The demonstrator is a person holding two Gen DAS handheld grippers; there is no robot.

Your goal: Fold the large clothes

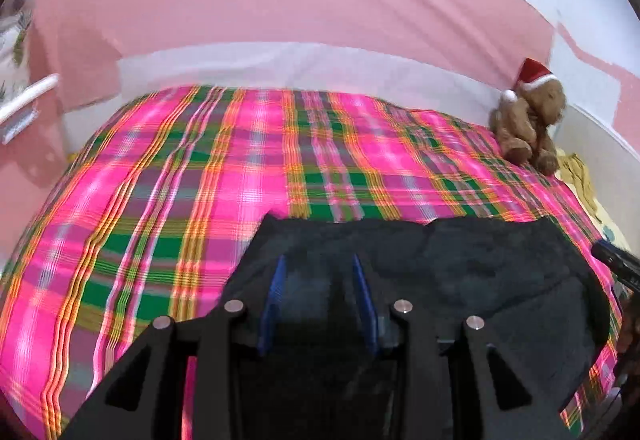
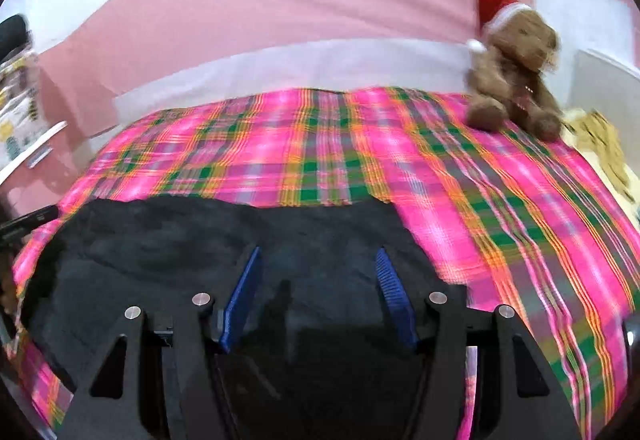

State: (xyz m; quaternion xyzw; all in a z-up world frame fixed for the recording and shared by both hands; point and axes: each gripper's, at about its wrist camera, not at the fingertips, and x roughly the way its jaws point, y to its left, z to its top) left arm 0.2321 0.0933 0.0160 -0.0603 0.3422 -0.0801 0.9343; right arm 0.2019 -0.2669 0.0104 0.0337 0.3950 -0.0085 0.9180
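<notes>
A dark, almost black garment (image 1: 460,264) (image 2: 160,240) lies spread on a pink plaid bedspread (image 1: 160,180) (image 2: 500,200). My left gripper (image 1: 318,258) hovers over the garment's left part. Its blue pads (image 1: 276,292) stand apart, and the dark cloth shows below the gap. My right gripper (image 2: 319,251) is over the garment's right part, near its right edge. It is open too, with its pads (image 2: 394,292) set wider apart. Each wrist view catches the other gripper at its edge (image 1: 616,264) (image 2: 28,220). Both views are blurred.
A brown teddy bear (image 1: 528,120) (image 2: 516,72) in a red Santa hat sits at the bed's far right corner, against the pink and white wall. A yellow patterned cloth (image 1: 580,176) (image 2: 600,144) lies beside it. A white rail (image 1: 28,96) is at the far left.
</notes>
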